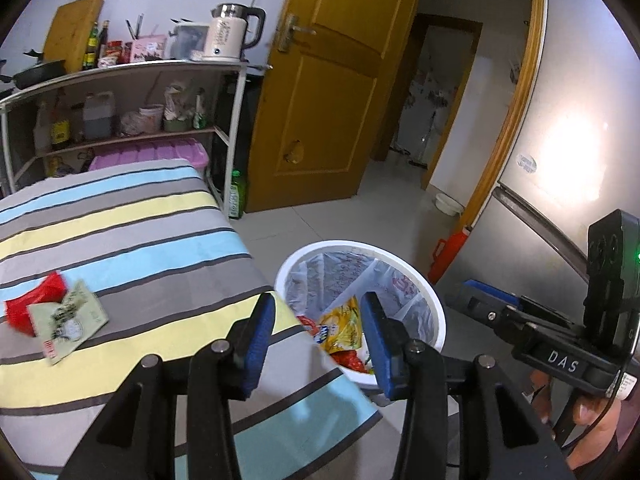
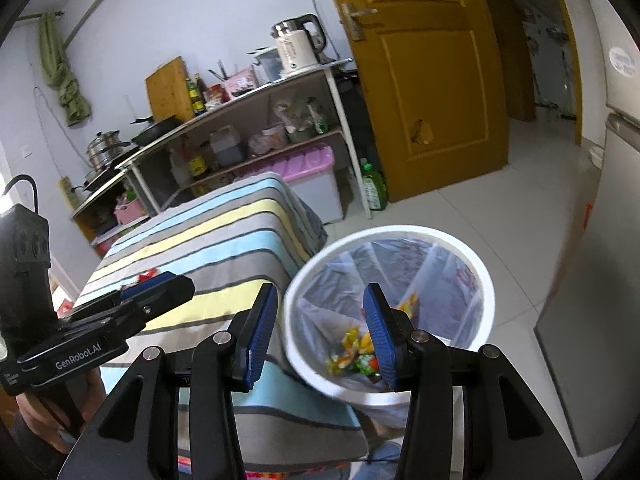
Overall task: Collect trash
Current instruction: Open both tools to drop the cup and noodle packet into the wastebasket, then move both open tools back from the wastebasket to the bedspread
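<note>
Closest to me, my left gripper (image 1: 318, 338) has its blue-padded jaws standing well apart with nothing between them; through the gap I see only the table edge and the bin beyond. My right gripper (image 2: 320, 334) is the same, jaws spread and empty, aimed down over the bin mouth, which I judge is where a drop would be made from.

Just past both sits the round white plastic waste bin lined with a clear bag (image 1: 434, 300), standing on the floor hard against the table's corner, presumably so trash can be carried a short way off the edge. Inside lie a yellow snack wrapper (image 1: 344, 328) and other small coloured wrappers.

Further left, on the striped cloth-covered table (image 1: 160, 232), two pieces remain: a crumpled red wrapper (image 1: 24, 308) and a flat pale-green printed packet (image 1: 68, 320), touching each other, well apart from the bin. I judge these are the next pickups.

Beyond stand a white metal shelf rack with a kettle (image 1: 236, 34) and a brown wooden door (image 1: 332, 80).
</note>
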Action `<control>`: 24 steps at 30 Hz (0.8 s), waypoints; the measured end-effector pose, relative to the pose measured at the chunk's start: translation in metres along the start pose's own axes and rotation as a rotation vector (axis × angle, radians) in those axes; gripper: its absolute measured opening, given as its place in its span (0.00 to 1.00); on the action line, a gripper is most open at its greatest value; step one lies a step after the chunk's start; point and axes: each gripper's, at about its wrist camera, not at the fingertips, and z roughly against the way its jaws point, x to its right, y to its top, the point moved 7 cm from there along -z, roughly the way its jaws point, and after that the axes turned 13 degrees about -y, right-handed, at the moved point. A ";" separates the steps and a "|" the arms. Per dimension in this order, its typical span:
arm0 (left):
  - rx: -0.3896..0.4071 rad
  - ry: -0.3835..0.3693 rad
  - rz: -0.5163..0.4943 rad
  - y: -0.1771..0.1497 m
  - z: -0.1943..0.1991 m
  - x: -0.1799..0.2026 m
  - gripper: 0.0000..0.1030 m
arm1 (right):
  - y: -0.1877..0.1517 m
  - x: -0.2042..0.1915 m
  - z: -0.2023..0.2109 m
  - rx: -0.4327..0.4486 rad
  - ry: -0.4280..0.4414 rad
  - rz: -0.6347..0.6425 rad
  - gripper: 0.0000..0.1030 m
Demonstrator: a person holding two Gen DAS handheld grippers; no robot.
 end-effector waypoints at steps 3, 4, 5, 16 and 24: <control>0.020 0.020 0.003 -0.002 0.016 -0.007 0.45 | 0.000 -0.013 0.004 0.006 0.015 0.016 0.45; 0.027 0.026 0.005 -0.002 0.021 -0.009 0.45 | 0.000 -0.018 0.006 0.007 0.021 0.024 0.45; 0.034 0.034 0.007 -0.003 0.026 -0.012 0.45 | 0.000 -0.023 0.007 0.009 0.027 0.031 0.45; 0.093 0.128 0.051 -0.013 0.079 -0.055 0.45 | -0.005 -0.076 0.014 0.011 0.088 0.114 0.45; 0.119 0.200 0.092 -0.023 0.112 -0.092 0.45 | -0.011 -0.111 0.011 0.003 0.138 0.160 0.45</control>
